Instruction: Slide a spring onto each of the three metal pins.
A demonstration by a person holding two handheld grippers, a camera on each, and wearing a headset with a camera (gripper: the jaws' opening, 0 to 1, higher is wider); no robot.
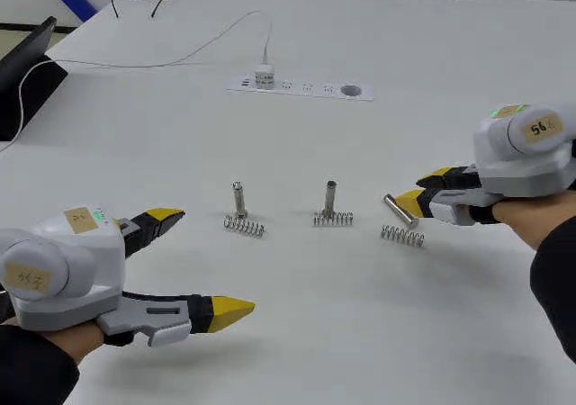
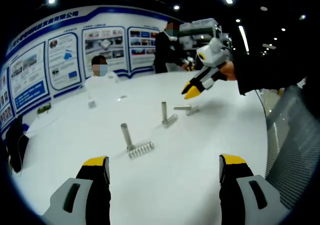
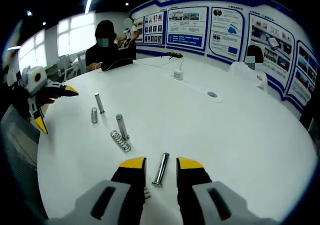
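Silver cylindrical metal pin [image 3: 161, 168] lies flat on the white table [image 1: 297, 333], between the narrowly spread yellow-tipped jaws of the right gripper [image 3: 161, 163], not pinched. 2 upright silver pins [image 1: 238, 198] stand nearby, and 3 coiled wire springs [image 1: 244, 227] lie loose, 1 beside each pin; the left gripper [image 1: 210, 261] hovers empty, jaws wide apart. Step in hand is probably grasping the fallen pin: close squarely on it, then stand it upright.

Looked along the right gripper [image 3: 161, 164] at bottom centre, yellow-tipped jaws narrowly parted either side of a flat-lying pin [image 3: 161, 171] on the white table [image 3: 240, 135]. Showed, centre left, a nearer upright pin [image 3: 121, 126] beside a nearer spring [image 3: 120, 140], a farther upright pin [image 3: 99, 102] beside a farther spring [image 3: 94, 115], and, at the left edge, the left gripper [image 3: 55, 107] with jaws spread wide.
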